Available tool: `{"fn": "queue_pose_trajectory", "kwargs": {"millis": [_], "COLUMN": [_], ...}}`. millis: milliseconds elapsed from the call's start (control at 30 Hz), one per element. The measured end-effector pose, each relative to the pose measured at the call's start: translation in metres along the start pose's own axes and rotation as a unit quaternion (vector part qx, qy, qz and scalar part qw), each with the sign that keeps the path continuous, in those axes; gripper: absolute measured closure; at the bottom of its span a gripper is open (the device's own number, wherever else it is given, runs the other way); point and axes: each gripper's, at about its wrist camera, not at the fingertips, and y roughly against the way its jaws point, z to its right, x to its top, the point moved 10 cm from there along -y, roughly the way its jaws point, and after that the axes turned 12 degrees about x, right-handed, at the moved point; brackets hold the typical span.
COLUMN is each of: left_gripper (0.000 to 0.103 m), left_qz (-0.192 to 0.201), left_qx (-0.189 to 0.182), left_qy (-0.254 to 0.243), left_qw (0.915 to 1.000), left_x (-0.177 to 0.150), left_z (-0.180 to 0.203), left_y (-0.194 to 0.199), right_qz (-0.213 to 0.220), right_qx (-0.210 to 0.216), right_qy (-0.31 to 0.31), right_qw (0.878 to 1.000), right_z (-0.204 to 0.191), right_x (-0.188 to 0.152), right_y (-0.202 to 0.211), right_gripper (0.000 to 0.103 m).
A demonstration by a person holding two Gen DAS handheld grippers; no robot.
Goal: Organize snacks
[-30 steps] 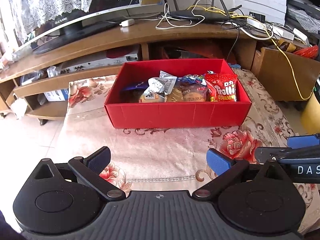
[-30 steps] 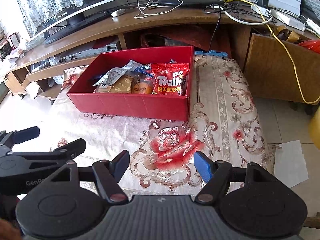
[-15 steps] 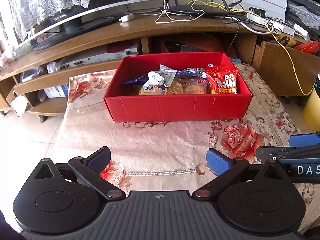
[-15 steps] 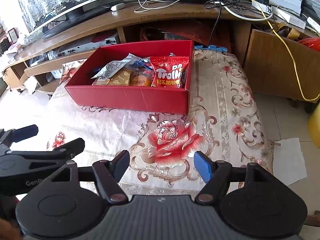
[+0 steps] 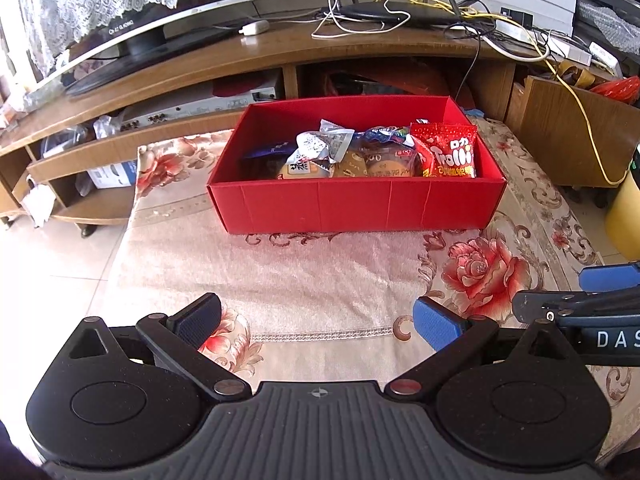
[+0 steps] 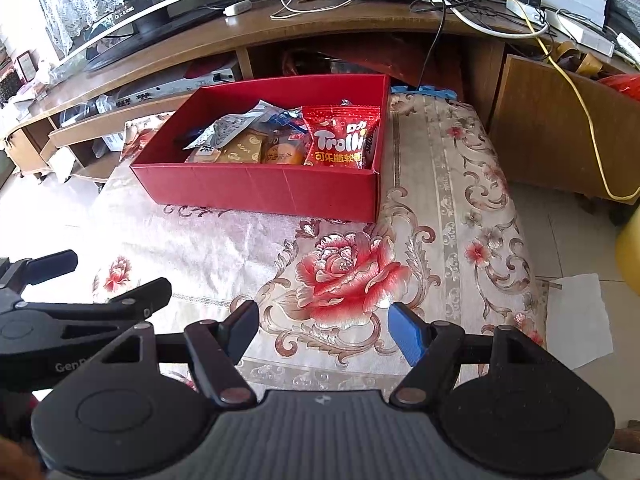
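Hovering low over the floral cloth (image 5: 312,276), left gripper (image 5: 316,320) and right gripper (image 6: 322,330) both spread wide, nothing held. Cloth between fingers and box bare of snacks. Ahead, well apart: red box (image 5: 352,210), long axis running left-right across both views. Snacks crowded inside, mostly toward its right half: Trolli bag (image 6: 340,140) upright against the right end wall, pastry packets (image 5: 360,162) and a silver wrapper (image 5: 320,144) leftward. Box lies straight ahead of the left gripper; ahead and left of the right. Trolli end judged closer to the right gripper.
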Motion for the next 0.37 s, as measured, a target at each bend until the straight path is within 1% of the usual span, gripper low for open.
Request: {"fn": "queue_pose_trajectory", "kwargs": {"millis": [100, 367], "left_gripper": [0.0, 0.0], "left_qz": [-0.004, -0.008], "left_qx": [0.0, 0.0], "left_qy": [0.002, 0.007], "left_qw": [1.0, 0.9999], "left_x": [-0.0008, -0.0011], "left_z": [-0.0003, -0.0017], "left_y": [-0.001, -0.0014], "right_qz": [0.0, 0.0], "right_qx": [0.001, 0.002], "right_qy": [0.0, -0.001], "right_qw": [1.0, 1.0], "right_z": [-0.0002, -0.002], "right_x": [0.0001, 0.0005], "right_y": [0.0003, 0.0009], "right_gripper": [0.031, 0.031]}}
